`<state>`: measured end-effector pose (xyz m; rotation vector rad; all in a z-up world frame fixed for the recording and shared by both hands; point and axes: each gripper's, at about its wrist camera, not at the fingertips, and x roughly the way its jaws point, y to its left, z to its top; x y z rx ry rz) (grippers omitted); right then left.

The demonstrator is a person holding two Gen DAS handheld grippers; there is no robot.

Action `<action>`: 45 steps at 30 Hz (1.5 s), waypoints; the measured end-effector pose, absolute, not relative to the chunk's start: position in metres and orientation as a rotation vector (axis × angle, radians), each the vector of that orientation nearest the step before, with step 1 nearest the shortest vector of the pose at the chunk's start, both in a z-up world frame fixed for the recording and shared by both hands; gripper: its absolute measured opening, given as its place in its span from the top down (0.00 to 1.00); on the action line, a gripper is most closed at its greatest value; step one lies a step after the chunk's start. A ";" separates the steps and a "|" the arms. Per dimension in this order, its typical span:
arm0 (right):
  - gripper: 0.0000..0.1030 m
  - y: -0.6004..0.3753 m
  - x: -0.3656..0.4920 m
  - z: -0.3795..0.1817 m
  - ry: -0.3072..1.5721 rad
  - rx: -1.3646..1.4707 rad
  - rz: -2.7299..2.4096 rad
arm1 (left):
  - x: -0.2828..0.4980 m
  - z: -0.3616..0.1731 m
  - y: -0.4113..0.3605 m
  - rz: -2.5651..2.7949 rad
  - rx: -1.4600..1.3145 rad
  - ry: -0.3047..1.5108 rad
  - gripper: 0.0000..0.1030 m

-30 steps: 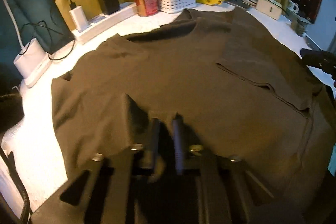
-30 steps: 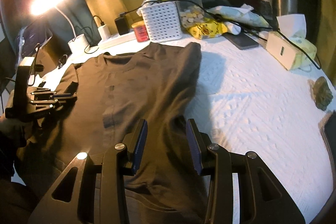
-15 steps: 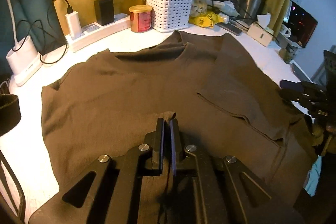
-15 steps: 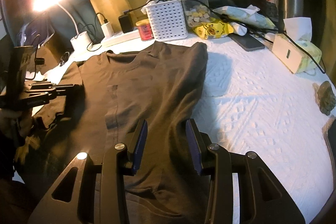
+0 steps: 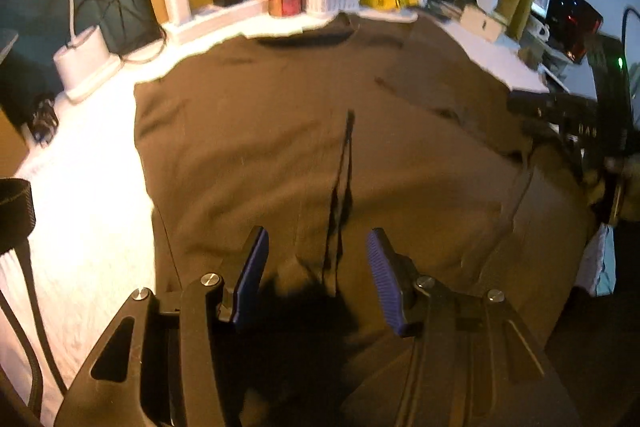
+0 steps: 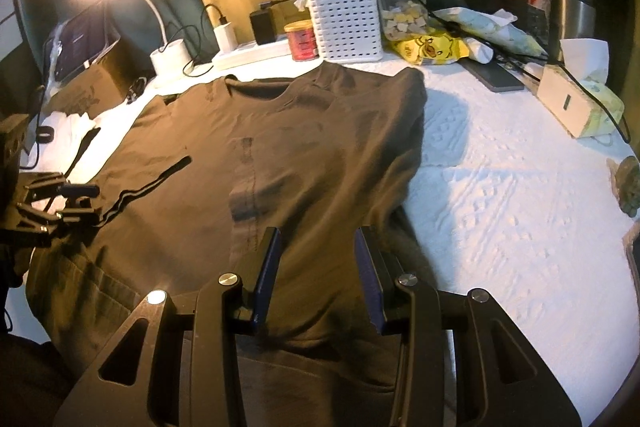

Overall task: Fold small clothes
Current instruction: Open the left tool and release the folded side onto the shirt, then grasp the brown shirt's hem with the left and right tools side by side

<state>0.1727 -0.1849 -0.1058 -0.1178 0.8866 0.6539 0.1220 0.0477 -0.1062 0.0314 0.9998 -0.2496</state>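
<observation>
Release is the news here: half a second ago the left gripper (image 5: 316,267) had its pads pinched together on a tuck of brown cloth, and now its jaws are opening, standing apart over the fabric with nothing pressed between them, only a dark crease running up toward 12 o'clock from the gap. A second ago the left flank of the shirt (image 6: 304,163) still spread wide toward the charger end of the table; now, in the left wrist view, that edge sits folded inward and runs fairly straight from 10 o'clock down to 8 o'clock, with bare white table cover (image 6: 520,211) beside it. That reads as one side fold laid down and let go, so the lengthwise folding looks roughly done and a crosswise fold probably comes next. The right gripper (image 6: 316,267) keeps the same middling gap it has had all along, its pads astride the hem region at 6 o'clock in its own view, and I cannot see them clamping any cloth. The shirt is a dark olive-brown tee lying flat at the centre of the table, collar toward the white basket (image 6: 346,27) at 12 o'clock, a short sleeve (image 6: 156,147) folded over the body at 9 o'clock, the right edge slightly rumpled.
</observation>
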 end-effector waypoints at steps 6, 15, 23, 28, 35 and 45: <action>0.61 -0.178 0.166 -0.110 0.909 -0.143 0.661 | 0.105 -0.114 0.036 -0.315 0.028 1.031 0.51; 0.60 -0.159 0.154 -0.125 0.940 -0.266 0.651 | 0.093 -0.111 0.040 -0.313 0.001 1.028 0.50; 0.60 -0.157 0.139 -0.122 0.912 -0.367 0.642 | 0.087 -0.098 0.052 -0.233 -0.026 0.956 0.50; 0.59 -0.171 0.129 -0.109 0.873 -0.345 0.610 | 0.080 -0.088 0.057 -0.174 -0.043 0.893 0.50; 0.55 -0.203 0.119 -0.093 0.841 -0.310 0.540 | 0.068 -0.083 0.053 -0.146 -0.045 0.844 0.50; 0.21 -0.247 0.102 -0.098 0.868 -0.238 0.484 | 0.040 -0.081 0.046 -0.118 -0.069 0.795 0.22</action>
